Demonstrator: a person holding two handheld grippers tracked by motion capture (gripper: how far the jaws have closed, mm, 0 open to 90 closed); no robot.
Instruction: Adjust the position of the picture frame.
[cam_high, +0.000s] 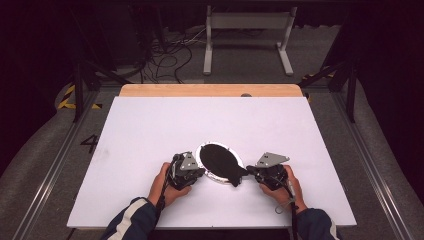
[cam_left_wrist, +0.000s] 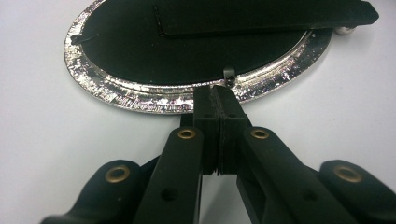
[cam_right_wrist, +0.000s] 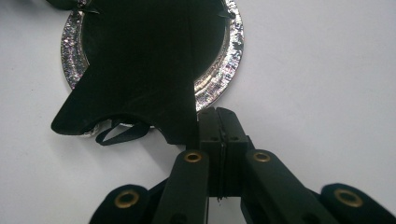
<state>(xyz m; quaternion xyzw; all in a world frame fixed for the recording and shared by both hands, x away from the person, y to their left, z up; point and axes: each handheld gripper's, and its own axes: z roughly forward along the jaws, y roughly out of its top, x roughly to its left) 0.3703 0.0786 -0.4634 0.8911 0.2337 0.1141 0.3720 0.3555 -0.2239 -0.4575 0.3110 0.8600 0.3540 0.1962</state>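
- The left gripper (cam_high: 197, 172) is held at the near left of the plate (cam_left_wrist: 140, 95), its jaws pressed together on the plate's silver rim.
- The right gripper (cam_high: 251, 172) is held at the near right, its jaws pressed together, seemingly on the edge of the cloth (cam_right_wrist: 140, 70); that grip cannot be told for sure.
- The black cloth is laid over the plate, its tail hanging past the rim toward the right gripper.
- The plate is set on the white table (cam_high: 150, 130), near its front edge.

Cloth (cam_high: 220, 161) on plate (cam_high: 208, 175), mid-table (cam_high: 150, 125)
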